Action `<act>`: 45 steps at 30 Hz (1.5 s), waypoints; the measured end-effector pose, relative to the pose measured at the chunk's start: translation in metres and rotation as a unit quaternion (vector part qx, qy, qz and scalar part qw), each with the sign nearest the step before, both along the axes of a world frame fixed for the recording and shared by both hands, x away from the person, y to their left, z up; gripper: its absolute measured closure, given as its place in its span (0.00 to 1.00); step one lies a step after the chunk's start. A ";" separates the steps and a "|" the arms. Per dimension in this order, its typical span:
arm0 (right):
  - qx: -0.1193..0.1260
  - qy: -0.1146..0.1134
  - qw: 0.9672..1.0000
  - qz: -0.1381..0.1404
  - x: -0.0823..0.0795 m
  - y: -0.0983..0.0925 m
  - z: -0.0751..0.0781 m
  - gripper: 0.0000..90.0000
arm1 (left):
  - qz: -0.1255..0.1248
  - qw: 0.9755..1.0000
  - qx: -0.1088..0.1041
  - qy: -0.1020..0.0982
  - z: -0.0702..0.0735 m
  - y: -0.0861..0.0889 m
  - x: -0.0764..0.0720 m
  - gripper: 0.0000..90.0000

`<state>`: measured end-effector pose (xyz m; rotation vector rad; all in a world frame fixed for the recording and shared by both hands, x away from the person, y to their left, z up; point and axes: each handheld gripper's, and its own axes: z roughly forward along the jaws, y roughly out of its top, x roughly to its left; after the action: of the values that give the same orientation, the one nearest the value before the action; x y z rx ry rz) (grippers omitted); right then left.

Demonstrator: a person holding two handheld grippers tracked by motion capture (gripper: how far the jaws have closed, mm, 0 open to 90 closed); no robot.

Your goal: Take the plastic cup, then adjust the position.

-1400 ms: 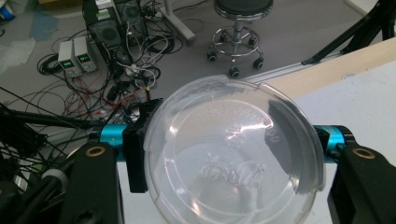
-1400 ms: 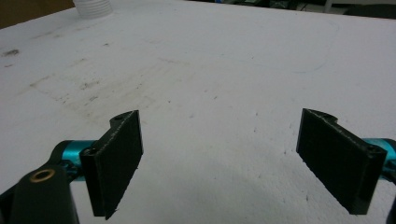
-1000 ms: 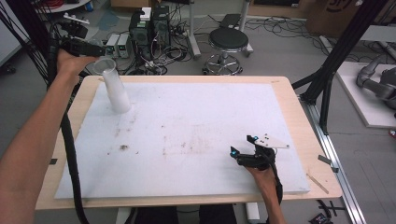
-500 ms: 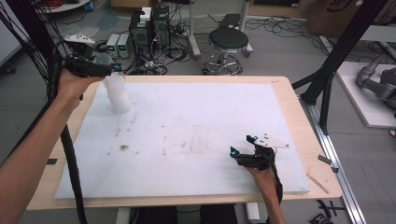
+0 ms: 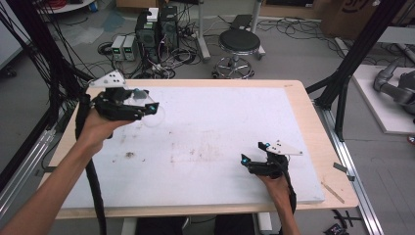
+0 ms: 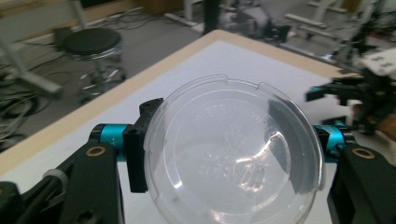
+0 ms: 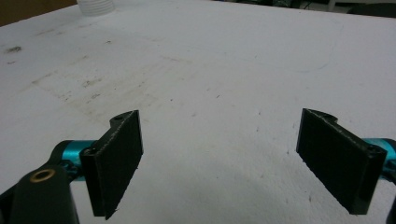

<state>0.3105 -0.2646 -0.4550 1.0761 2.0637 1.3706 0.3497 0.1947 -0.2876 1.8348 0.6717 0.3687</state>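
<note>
**Two grippers over the white board, one holding a clear cup**

Two grippers are in my high view. My left gripper (image 5: 155,108) hovers above the far left part of the white board (image 5: 220,122), and its jaws are closed on a clear plastic cup (image 5: 147,105). In the left gripper view the cup (image 6: 233,154) sits between the two black pads, its round bottom facing the camera, with one pad pressing each side. I see the cup lifted off the board, tipped on its side along the gripper's line.

My right gripper (image 5: 243,161) rests low at the near right part of the board, well apart from the cup. In the right gripper view its jaws stand wide apart with nothing between them, just stained white surface. A white ribbed object (image 7: 95,7) sits at that view's top edge; I cannot tell what it is.
</note>
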 end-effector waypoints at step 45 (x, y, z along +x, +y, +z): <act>0.002 0.014 1.000 0.028 0.003 0.000 0.000 0.16 | -0.168 0.983 -0.072 -0.020 -0.082 -0.030 -0.026 0.43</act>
<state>0.3130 -0.2646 -0.4546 1.0515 2.1275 1.3943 0.3237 0.1652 -0.3692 1.7578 0.3422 0.1293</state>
